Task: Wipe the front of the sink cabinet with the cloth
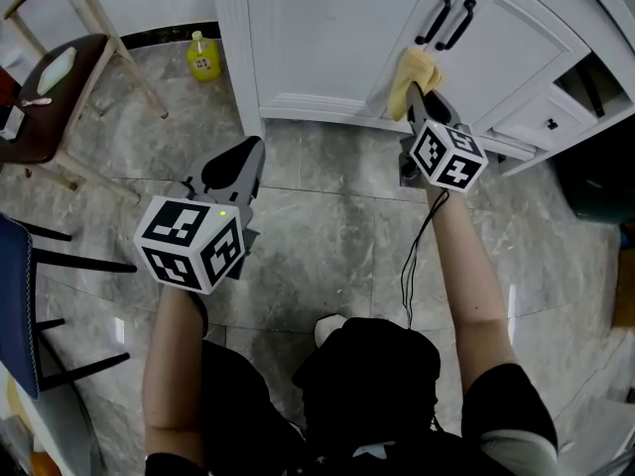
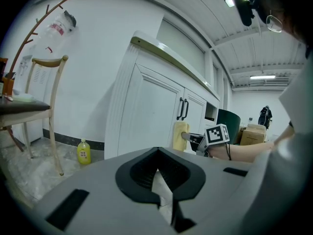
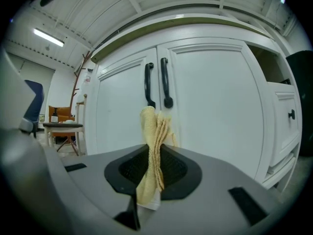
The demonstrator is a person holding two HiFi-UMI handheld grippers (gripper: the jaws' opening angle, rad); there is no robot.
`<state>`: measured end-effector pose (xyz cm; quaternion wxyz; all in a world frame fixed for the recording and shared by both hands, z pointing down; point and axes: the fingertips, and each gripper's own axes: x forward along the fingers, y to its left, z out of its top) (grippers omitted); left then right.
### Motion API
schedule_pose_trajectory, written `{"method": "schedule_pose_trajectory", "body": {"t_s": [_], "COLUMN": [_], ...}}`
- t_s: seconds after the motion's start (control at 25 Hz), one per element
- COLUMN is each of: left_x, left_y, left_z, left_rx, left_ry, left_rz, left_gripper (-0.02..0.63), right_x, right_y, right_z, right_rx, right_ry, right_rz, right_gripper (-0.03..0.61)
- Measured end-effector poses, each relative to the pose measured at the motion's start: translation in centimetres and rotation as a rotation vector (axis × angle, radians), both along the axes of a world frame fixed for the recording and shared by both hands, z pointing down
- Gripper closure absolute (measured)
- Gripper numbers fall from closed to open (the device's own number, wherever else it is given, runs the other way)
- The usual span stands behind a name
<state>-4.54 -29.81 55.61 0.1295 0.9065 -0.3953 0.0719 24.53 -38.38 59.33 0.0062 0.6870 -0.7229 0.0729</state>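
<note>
- The right gripper (image 1: 422, 97) has its fingers clamped on the yellow cloth (image 1: 415, 71), holding it against the cabinet (image 1: 327, 38) door just below the black handles (image 1: 446, 20).
- The left gripper (image 1: 236, 167) hangs clear of the cabinet, over the floor (image 1: 327, 216), fingers closed on nothing.

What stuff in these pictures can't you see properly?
- Whether the cloth really touches the cabinet door: in the head view the cloth itself and the right claw cover that spot.
- The words on the yellow bottle: too small in the head view and the left gripper view.
- The whole chair: cut off by the head view's left edge.
- Inside the open gap above the drawer: too dark.
</note>
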Motion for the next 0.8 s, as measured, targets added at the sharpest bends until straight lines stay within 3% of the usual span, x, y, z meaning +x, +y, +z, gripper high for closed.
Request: {"method": "schedule_pose_trajectory", "body": {"t_s": [0.2,0.52,0.8], "left_x": [-2.3,-7.2,-11.5], "left_y": [-0.3,-0.2,-0.3], "left_z": [0.0,0.9,2.0], "left_rx": [0.002,-0.013,-0.028], "left_ry": [-0.009,-0.026,-0.030], "left_rz": [-0.037,-0.118,-0.197], "left_gripper": [0.598,0.598,0.598], "right_x": [-5.0,-17.2,-23.9], "right_y": [-0.6,-3.0,-4.9], "right_z": [0.3,3.7,6.2], "right_rx": [0.002,-0.018,-0.015], "right_ry": [0.010,0.026,0.024], "right_rz": [-0.109,-0.329,-0.424], "right_gripper": [0.515,0.515,0.516]}}
